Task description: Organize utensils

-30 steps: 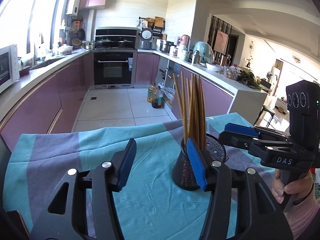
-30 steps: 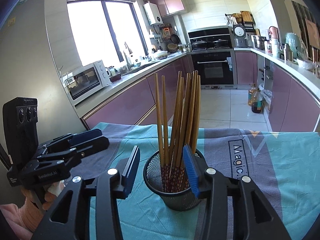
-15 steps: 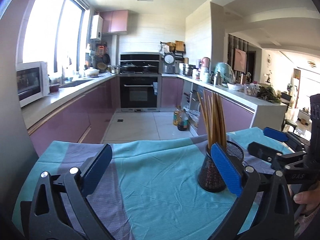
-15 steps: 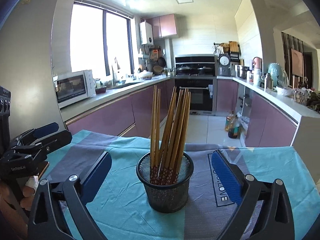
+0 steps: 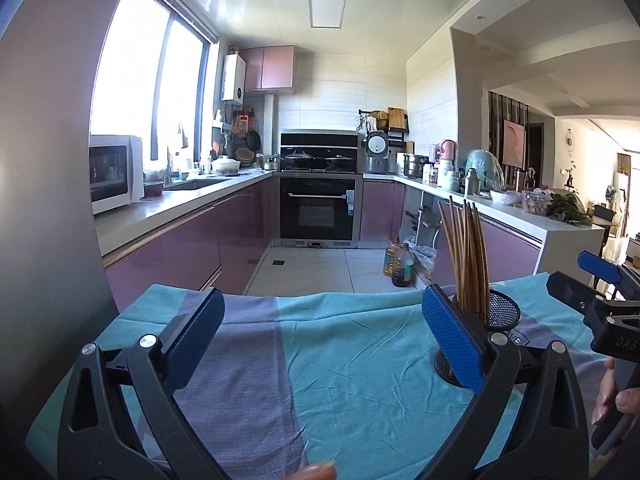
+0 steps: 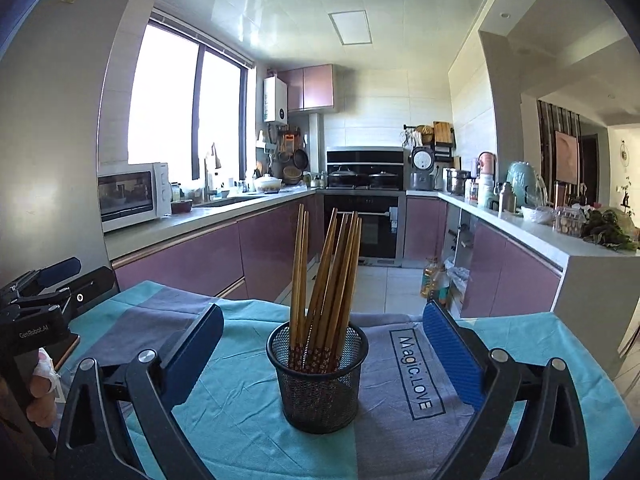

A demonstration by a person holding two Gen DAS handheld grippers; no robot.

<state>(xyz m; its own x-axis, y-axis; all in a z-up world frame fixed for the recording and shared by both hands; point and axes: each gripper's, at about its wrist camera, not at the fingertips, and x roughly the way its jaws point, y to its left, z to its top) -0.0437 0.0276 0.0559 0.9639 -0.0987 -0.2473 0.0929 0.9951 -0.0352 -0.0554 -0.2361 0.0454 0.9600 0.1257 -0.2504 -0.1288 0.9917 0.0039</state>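
Kitchen with purple cabinets; teal-and-grey cloth (image 6: 240,412) over the surface.
Left tongs (image 5: 320,344) and right tongs (image 6: 322,354) both spread wide after just opening, gripping nothing. Mesh cup (image 6: 318,384) of chopsticks (image 6: 328,276) stands upright between the right pads (image 6: 452,356), untouched; it sits just behind the left tongs' right pad. Both aim slightly downward, hand-held.

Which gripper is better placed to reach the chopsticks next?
Right. The right gripper stands open with the mesh cup and chopsticks centred straight ahead between its fingers. The left gripper, also open, faces bare cloth; the cup sits off behind its right finger.
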